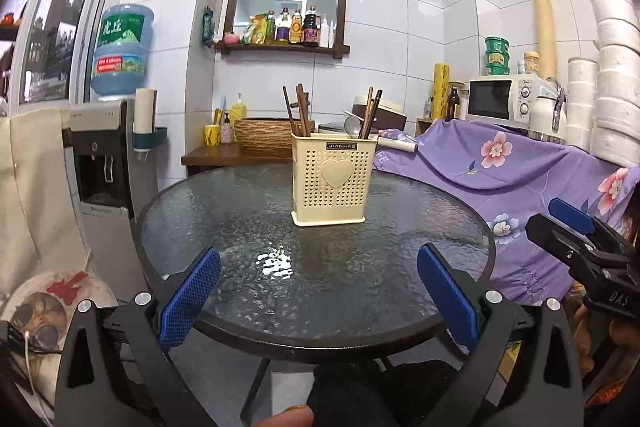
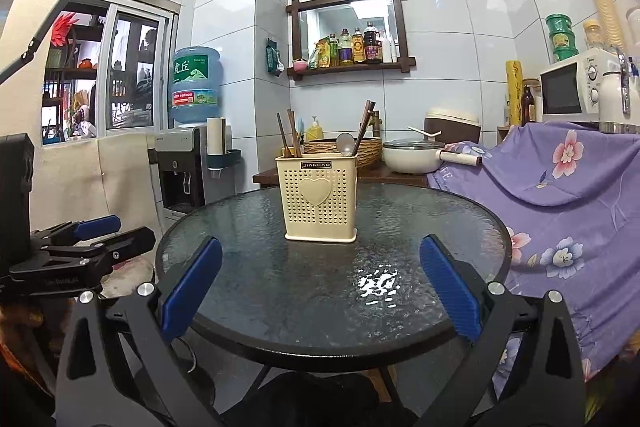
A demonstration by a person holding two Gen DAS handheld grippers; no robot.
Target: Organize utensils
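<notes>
A: Centrally, where is the holder placed?
B: Upright on the table, with chopsticks and a spoon held inside.
A: And how are the grippers shown?
B: Left gripper and right gripper are both spread, nothing grasped, at the near rim.

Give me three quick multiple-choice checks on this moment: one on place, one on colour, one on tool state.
1. Where does the utensil holder stand?
A. On the round glass table
B. On the purple flowered cloth
C. On the water dispenser

2. What colour is the holder?
A. Blue
B. Cream
C. Green

3. How are the left tool and right tool?
A. Both shut on chopsticks
B. Left open, right shut
C. Both open and empty

Answers: 1 A, its base rests on the glass top. 2 B, its perforated walls are pale cream. 3 C, each view shows blue pads spread wide with nothing between.
</notes>
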